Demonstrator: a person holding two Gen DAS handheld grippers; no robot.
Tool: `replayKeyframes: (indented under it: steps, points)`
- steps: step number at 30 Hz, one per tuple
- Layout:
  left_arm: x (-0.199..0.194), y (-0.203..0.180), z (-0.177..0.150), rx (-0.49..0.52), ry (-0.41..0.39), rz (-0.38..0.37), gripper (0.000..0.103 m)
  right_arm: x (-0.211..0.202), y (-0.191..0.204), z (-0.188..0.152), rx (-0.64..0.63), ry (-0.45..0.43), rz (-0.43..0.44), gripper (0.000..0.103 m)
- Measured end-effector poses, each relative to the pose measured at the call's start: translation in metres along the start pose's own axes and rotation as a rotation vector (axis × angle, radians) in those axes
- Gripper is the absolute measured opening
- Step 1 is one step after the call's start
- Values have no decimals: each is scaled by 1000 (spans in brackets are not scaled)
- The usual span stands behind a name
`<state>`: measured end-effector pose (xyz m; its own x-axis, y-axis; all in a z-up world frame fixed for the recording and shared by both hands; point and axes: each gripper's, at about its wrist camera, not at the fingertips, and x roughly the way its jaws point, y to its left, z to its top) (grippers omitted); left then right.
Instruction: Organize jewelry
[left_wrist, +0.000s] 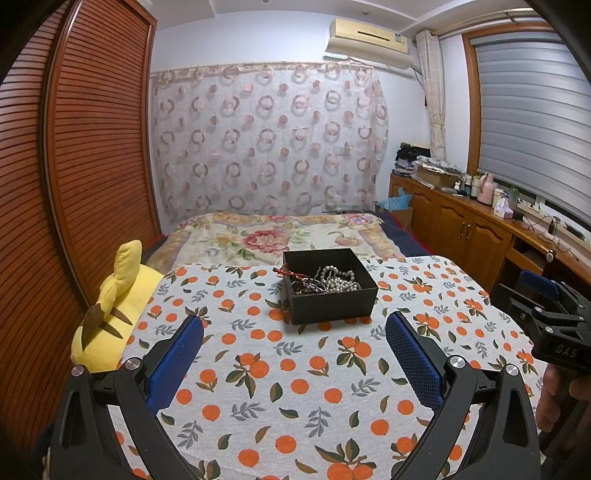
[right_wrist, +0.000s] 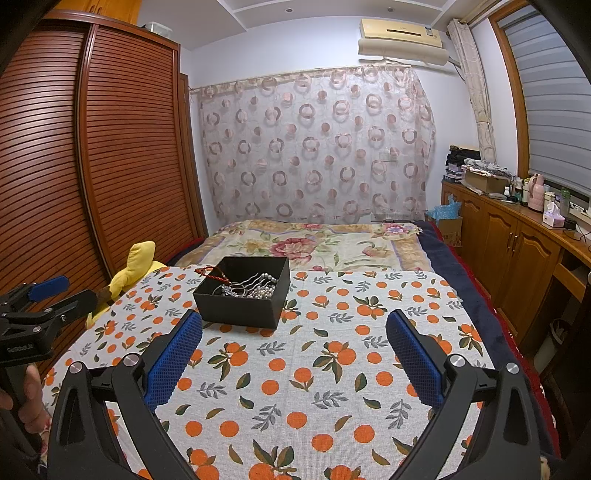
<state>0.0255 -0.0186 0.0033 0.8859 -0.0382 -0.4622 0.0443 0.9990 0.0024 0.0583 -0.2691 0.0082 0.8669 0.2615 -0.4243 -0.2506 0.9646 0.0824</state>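
A black box (left_wrist: 330, 291) is set toward the far side of the counter (left_wrist: 280, 387), on a cloth printed with oranges and leaves; inside it a pearl necklace (left_wrist: 338, 279), a darker tangle of chains (left_wrist: 308, 288) and a red cord (left_wrist: 291, 273) draped over the near-left rim are heaped together. The left gripper (left_wrist: 294, 363) is held low over the cloth with its blue-padded fingers spread wide and nothing between them; the right gripper (right_wrist: 294, 363) is likewise held with its fingers spread and empty, well short of the box. The jewelry is judged light, limp and easily snagged, so strands are likely to drag one another out; the red cord, where it overhangs the rim, is probably the easiest hold, while the pearls are best pinched gently at a free loop. The box itself looks stiff and light and may slide if tugged. "DAS" is read on the right gripper's body, and lettering resembling "GenRobot" on the left one's.
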Motion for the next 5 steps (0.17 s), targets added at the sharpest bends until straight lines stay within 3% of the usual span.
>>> replayKeyframes:
  steps: [5]
  points:
    - [-1,-1,0,1,0,0,95,-1,0,0,1,0,0,100]
